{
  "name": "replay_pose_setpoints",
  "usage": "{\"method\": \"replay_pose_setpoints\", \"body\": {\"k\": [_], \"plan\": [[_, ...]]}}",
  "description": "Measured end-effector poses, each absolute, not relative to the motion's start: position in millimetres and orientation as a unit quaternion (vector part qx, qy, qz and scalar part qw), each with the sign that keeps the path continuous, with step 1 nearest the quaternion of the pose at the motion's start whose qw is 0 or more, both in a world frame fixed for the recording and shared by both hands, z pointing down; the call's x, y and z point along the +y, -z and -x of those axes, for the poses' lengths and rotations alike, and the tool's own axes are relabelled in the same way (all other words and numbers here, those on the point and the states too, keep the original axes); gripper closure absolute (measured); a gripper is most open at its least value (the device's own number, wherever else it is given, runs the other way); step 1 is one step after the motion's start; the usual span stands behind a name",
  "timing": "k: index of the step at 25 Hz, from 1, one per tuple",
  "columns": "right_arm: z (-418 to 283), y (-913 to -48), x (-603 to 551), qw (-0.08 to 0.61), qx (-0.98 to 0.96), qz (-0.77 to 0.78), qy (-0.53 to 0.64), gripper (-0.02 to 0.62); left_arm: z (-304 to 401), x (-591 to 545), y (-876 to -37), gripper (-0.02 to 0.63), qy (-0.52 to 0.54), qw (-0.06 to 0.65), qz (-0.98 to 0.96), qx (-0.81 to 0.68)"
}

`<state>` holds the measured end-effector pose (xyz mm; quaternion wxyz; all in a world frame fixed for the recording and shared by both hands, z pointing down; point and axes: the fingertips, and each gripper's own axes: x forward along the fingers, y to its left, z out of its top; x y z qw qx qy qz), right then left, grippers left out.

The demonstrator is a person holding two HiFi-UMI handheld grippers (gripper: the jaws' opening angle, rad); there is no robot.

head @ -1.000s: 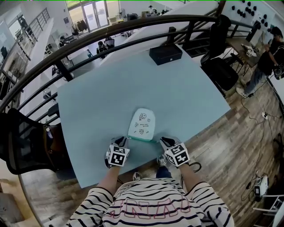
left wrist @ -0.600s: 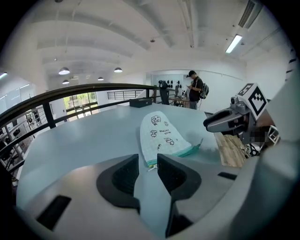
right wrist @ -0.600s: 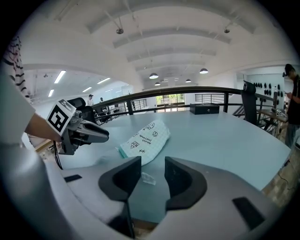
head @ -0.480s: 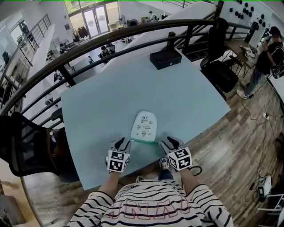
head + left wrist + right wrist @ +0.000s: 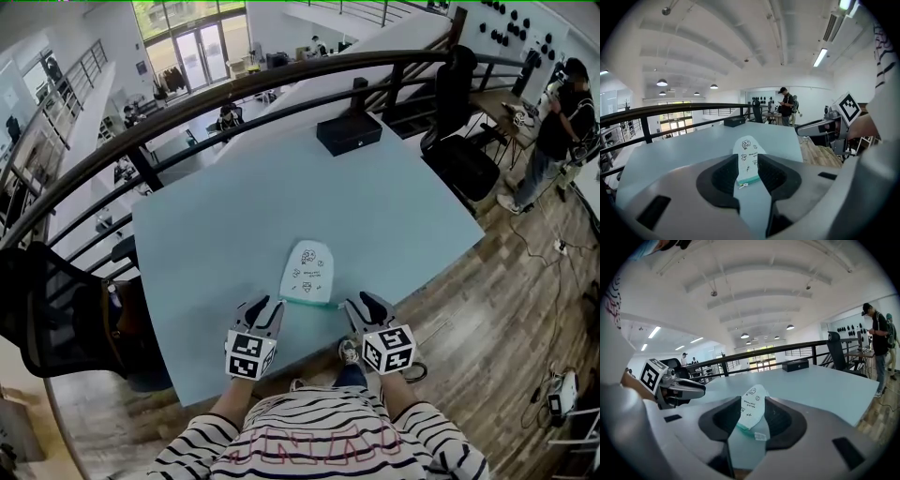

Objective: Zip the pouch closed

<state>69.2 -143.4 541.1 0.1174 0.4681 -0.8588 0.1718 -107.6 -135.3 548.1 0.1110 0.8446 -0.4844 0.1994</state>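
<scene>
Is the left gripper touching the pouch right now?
Apart. In the left gripper view the pouch lies flat on the table beyond the left gripper, whose jaws stand open and empty.

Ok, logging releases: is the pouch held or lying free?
Free: the pouch lies flat on the table; left tool and right tool are open, clear of it.

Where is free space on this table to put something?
Bare table between the pouch and black box, and along both side edges. Crowded: the near edge, where left gripper and right gripper flank the pouch.
</scene>
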Motion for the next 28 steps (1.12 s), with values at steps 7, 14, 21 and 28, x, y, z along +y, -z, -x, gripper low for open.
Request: {"method": "replay_pose_setpoints", "body": {"k": [7,14,21,28], "plan": [[-67,-508,-130,0.068,-0.861,-0.477,-0.163,0.459,100,-121,-512,0.502,-0.165,0.083,-0.865,-0.468],[-56,-485,-118,0.041,-0.867,-0.474,-0.146,0.525,103,-111,-486,0.519,-0.137,0.062,-0.874,-0.463],[-46,-475,-110,0.034,-0.873,-0.465,-0.144,0.551,105,-100,-478,0.568,-0.120,0.058,-0.878,-0.459],[-39,-475,-106,0.041,-0.874,-0.462,-0.142,0.561,109,-93,-477,0.578,-0.115,0.064,-0.883,-0.451]]}}
